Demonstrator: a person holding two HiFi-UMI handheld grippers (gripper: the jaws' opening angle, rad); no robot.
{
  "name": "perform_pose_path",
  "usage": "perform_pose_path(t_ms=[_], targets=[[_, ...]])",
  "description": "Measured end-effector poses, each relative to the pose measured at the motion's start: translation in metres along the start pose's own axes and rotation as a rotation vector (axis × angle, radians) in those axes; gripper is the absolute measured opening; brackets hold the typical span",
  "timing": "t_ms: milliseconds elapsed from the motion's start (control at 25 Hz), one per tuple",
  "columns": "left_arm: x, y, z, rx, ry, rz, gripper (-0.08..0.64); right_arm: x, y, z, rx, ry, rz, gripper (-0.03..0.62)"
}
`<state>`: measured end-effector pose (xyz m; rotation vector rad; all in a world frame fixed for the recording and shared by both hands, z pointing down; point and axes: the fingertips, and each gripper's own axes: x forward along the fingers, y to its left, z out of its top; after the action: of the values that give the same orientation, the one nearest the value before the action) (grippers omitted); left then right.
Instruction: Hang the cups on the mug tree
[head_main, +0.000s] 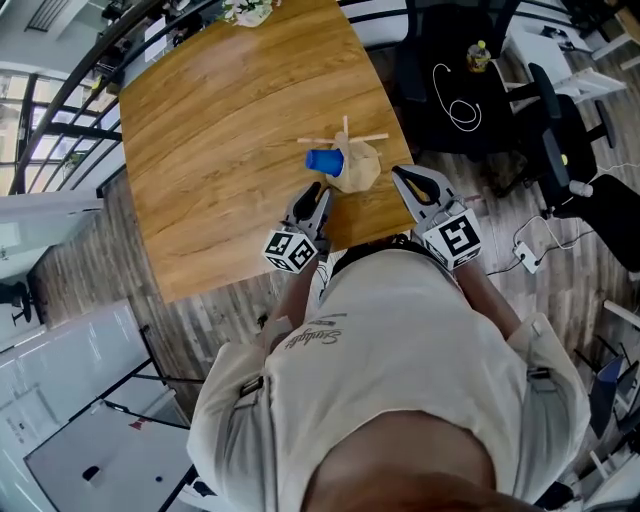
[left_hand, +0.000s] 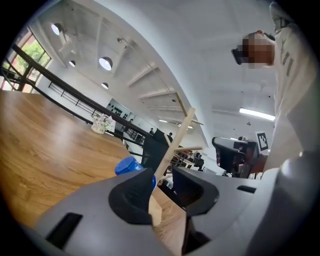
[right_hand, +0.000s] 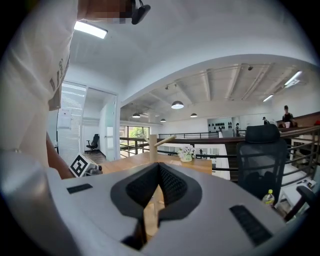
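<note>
- Person stood at the near edge of a wooden table (head_main: 230, 150) w/ a gripper in each hand; both pointed toward the mug tree (head_main: 346, 137)
- Mug tree stood near the table's front edge, pegs sticking out left & right at the top
- Blue cup (head_main: 323, 161) was right against the tree's left side; couldn't tell if it hung on a peg or sat on the tabletop
- Tan rounded shape (head_main: 362, 172) at the tree's foot; cup or base, couldn't tell
- Left gripper (head_main: 314, 192) was just short of the blue cup; jaws spread w/ a gap, pads pressing on nothing; tree stem showed through the gap, cup behind the left jaw
- Right gripper (head_main: 410, 178) was to the right of the tree, near the table edge; jaw tips pressed together, nothing pinched
- Small vase of flowers (head_main: 250, 10) sat at the far end of the table, well apart from the tree
</note>
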<state>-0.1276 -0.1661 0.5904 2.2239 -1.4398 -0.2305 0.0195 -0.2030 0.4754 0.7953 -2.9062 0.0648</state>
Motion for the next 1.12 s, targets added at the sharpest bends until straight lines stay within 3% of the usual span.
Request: perform_pose_path(t_ms=[200,520,800,1120], targets=[[-0.006,-0.027,0.037,0.076,-0.021,-0.029,0.046,-0.016,-0.004,0.012,-0.014,-0.021,-0.006,-0.005],[-0.003,-0.075,0.105,0.252,-0.034,-0.059,0.037,-0.024,-0.01,0.034,0.003,-0.055,0.033,-0.005],[-0.009,-0.107,0.158,0.295,-0.095,-0.079,0.035,-0.02,-0.009,0.076,-0.058,-0.143,0.05,-0.005],[-0.008,-0.109,0.186,0.321,-0.122,-0.095,0.035,-0.017,-0.013,0.107,-0.072,-0.206,0.035,-0.005]])
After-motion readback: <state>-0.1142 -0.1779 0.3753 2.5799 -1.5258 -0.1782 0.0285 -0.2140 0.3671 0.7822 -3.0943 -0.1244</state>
